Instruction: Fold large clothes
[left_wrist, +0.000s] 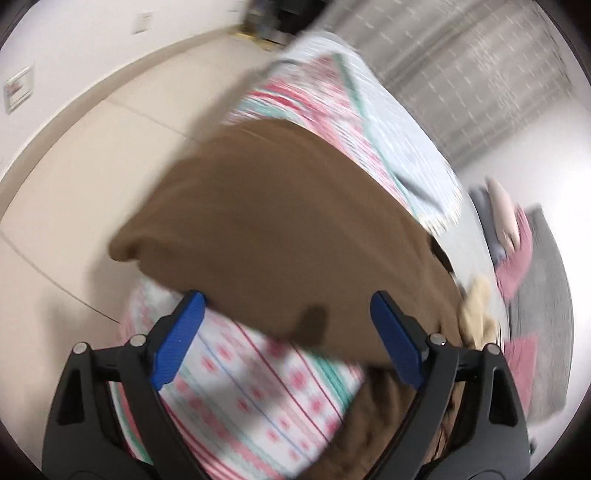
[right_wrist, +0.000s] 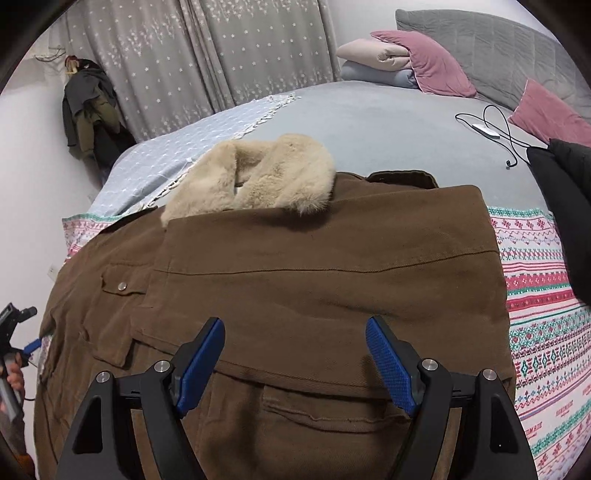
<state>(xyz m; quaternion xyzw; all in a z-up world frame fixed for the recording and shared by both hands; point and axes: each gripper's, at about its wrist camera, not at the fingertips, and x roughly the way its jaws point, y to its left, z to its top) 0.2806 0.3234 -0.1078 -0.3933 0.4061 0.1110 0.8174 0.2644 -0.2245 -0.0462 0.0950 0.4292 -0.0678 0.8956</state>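
The brown cotton jacket with cream fur collar (right_wrist: 280, 280) lay part-folded on the patterned pink-and-white blanket (right_wrist: 535, 295) (a flat bed surface for folding). Right gripper (right_wrist: 295, 350) and left gripper (left_wrist: 288, 332) hovered over it, jaws apart, empty.

Bedroom, bkgd items:
- Bed (right_wrist: 369, 110), grey sheet; grey quilted headboard (right_wrist: 480, 40) at far right.
- Patterned blanket (right_wrist: 535, 314), pink/teal/white, spread over near end; pale blue throw (right_wrist: 177, 155) w/ fringe beside it.
- 2 pink pillows (right_wrist: 432, 62); folded bedding stack (right_wrist: 373, 62), beige over blue-grey.
- Grey curtains (right_wrist: 207, 55), small white motifs.
- White walls (right_wrist: 29, 166); dark clothes (right_wrist: 88, 107) hanging in corner.
- White cable (right_wrist: 498, 129) on sheet.
- Floor (left_wrist: 92, 166): pale tiles.
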